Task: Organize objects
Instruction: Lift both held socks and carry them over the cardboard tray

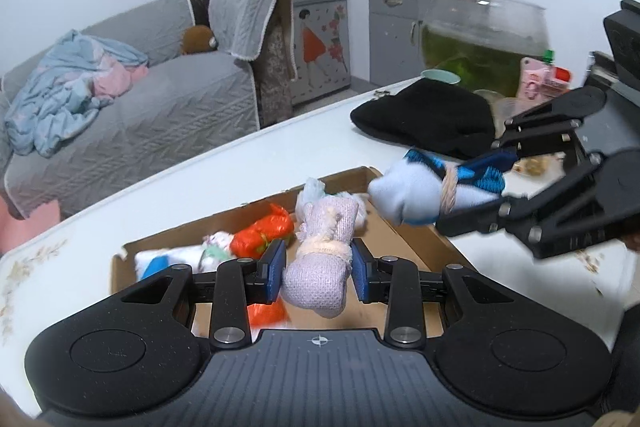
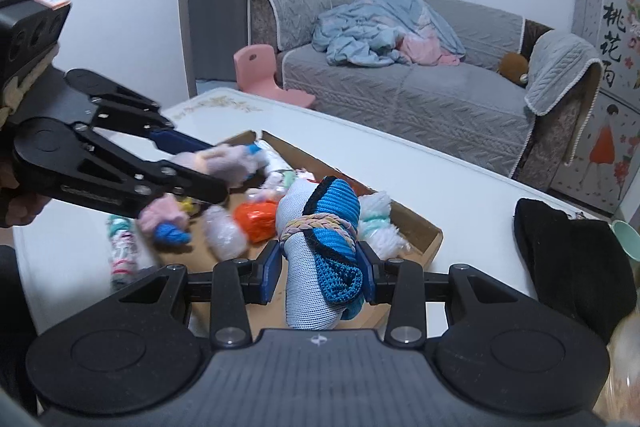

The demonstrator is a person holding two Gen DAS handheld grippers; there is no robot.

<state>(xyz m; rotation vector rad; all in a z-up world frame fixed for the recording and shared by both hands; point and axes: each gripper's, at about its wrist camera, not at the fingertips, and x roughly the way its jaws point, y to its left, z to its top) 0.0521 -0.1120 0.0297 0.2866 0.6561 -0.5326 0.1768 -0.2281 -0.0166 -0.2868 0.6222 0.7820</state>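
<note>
Two tools grip bundles: the left tool [image 1: 319,269] is clamped on a lilac sock roll [image 1: 318,269], the right tool [image 2: 320,269] on a blue-and-white sock roll [image 2: 320,255]. Both hang above the cardboard box [image 1: 412,239]; bare white surface [image 1: 240,167] lies beyond its rim.

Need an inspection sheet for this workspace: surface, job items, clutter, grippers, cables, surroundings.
Surface: white table, floral print at its edges.
Job's things: cardboard tray of sock bundles; orange bundle inside.
Clutter: black hat, fish bowl, mint cup.
Grippers: left gripper shut on lilac sock bundle; right gripper shut on blue-and-white sock bundle; both above the tray.
Cables: nothing seen.
Surroundings: grey sofa, pink chair, shelf cabinet.
</note>
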